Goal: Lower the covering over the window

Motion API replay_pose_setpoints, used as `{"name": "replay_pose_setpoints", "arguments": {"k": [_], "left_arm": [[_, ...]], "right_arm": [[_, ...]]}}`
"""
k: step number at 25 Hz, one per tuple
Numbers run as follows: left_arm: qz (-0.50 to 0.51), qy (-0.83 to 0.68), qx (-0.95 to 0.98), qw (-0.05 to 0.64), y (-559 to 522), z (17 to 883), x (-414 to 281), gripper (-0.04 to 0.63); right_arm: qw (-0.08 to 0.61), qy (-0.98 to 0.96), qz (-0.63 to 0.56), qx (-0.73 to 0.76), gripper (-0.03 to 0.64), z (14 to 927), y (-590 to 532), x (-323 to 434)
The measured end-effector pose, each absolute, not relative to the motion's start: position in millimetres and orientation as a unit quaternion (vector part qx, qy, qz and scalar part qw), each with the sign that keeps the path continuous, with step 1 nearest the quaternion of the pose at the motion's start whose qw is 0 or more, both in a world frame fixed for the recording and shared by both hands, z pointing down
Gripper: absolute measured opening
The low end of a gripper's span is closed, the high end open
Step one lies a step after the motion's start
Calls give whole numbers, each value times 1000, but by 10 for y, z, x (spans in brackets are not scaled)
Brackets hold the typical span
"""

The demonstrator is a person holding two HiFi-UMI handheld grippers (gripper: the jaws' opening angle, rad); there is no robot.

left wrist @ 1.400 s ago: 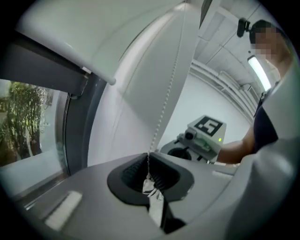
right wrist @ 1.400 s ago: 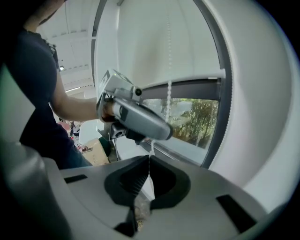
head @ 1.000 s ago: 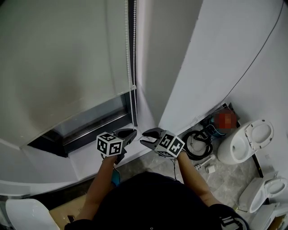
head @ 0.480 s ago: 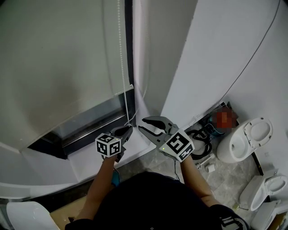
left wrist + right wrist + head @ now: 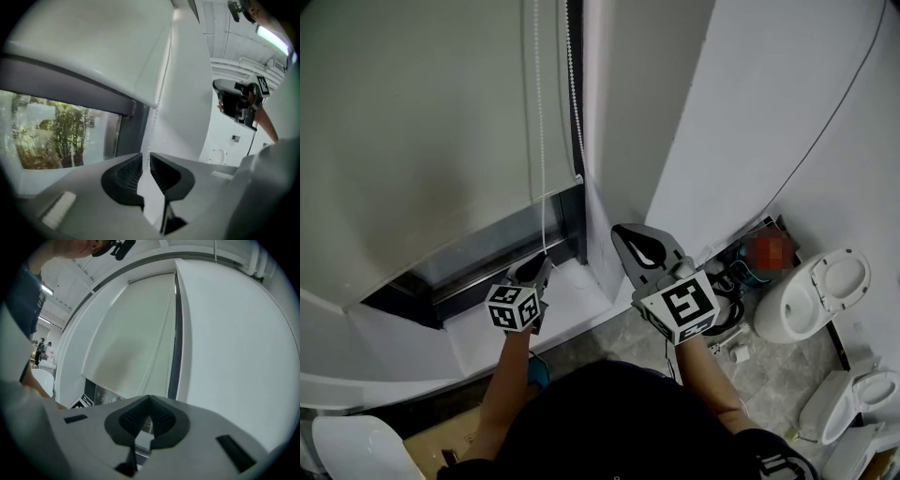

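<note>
A pale roller blind (image 5: 422, 122) covers most of the window, with a dark strip of glass showing below its bottom edge. Its bead chain (image 5: 540, 169) hangs at the blind's right side. One strand runs down into my left gripper (image 5: 539, 267). In the left gripper view the chain (image 5: 157, 105) meets the narrow slit of the left gripper (image 5: 146, 161). Its jaws have just been opening, and the pads do not visibly press the chain. My right gripper (image 5: 621, 232) is raised beside the white wall, its tips touching with nothing between them, and points at the blind (image 5: 136, 333).
A white wall column (image 5: 712, 122) stands right of the window, and a white sill (image 5: 487, 328) lies below it. On the floor at the right are a coil of black cable (image 5: 717, 291) and two white toilets (image 5: 820, 291) (image 5: 853, 398).
My right gripper has risen and its jaws have closed. The left gripper has shifted left, drawing the chain strand away from the window frame.
</note>
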State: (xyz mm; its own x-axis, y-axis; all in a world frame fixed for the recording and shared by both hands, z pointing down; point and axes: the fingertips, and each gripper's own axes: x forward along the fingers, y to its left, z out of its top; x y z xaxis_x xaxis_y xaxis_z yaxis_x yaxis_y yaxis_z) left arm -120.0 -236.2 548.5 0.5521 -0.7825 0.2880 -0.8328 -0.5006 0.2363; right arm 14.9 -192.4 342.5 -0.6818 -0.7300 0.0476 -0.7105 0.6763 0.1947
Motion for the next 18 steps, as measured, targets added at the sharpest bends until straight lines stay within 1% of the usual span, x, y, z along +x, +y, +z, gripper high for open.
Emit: {"name": "replay_pose_setpoints", "arguments": {"k": [3,5,9,13,18], "left_arm": [[50,-509,846,150,-2351,5133,-1567,59],[28,-520,845,120,-2301,4775,-1683,84],[-19,-552,833,35,-2167,3886,-1737,84],[-37,-581,813,-30,-2034,3151,-1659,70],[-43,-581,810,-59,-1932,2660,-1460,27]], "right_arm": [[51,-909,-64,408,12,3462,-1952,205],[42,-907,-62,414,12,3439,-1960,215],[24,-897,-79,435,12,3273,-1960,222],[9,-879,-96,467,12,2990,-1968,284],[-16,-859,-134,494,12,2574,-1972,332]]}}
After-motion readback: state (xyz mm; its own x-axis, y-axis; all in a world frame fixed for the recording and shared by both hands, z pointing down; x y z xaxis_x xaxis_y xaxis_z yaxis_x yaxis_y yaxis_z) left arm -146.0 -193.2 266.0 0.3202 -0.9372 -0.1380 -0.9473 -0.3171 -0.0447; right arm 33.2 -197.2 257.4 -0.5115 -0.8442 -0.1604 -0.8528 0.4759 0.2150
